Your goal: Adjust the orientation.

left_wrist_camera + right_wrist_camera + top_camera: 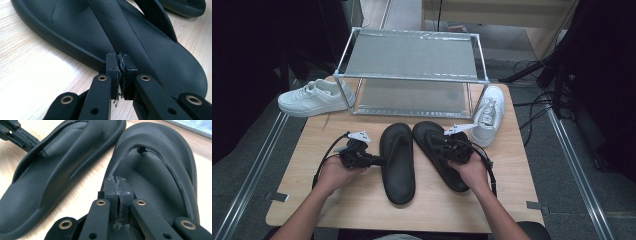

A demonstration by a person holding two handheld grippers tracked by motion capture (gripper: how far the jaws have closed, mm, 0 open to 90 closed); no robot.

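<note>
Jaws of the left gripper (121,75) were together, with frayed pad material pressed between the tips and nothing else visibly caught; they stood at the outer rim of the left sandal (105,32), just below its strap. Jaws of the right gripper (117,195) were likewise together over the footbed of the right sandal (160,185), close beside the inner branch of its thong strap; whether the tips pinched that strap could not be told from the gripper view, since the pads hid the contact. In the high view the left gripper (374,161) met its sandal (398,162) from the side, across the sandal's long axis, which ran from the near edge of the desk (312,200) toward the far edge. The right gripper (443,145) lay along its sandal (438,155), whose long axis slanted from near right to far left. Each sandal thus lay directly ahead of its own gripper, the left hand (334,175) nearer the left sandal, the right hand (472,170) nearer the right. Beyond them, at the far edge, stood a metal shoe rack (412,55), flanked by a white sneaker at the far left corner (314,97) and another at the far right (488,114).
</note>
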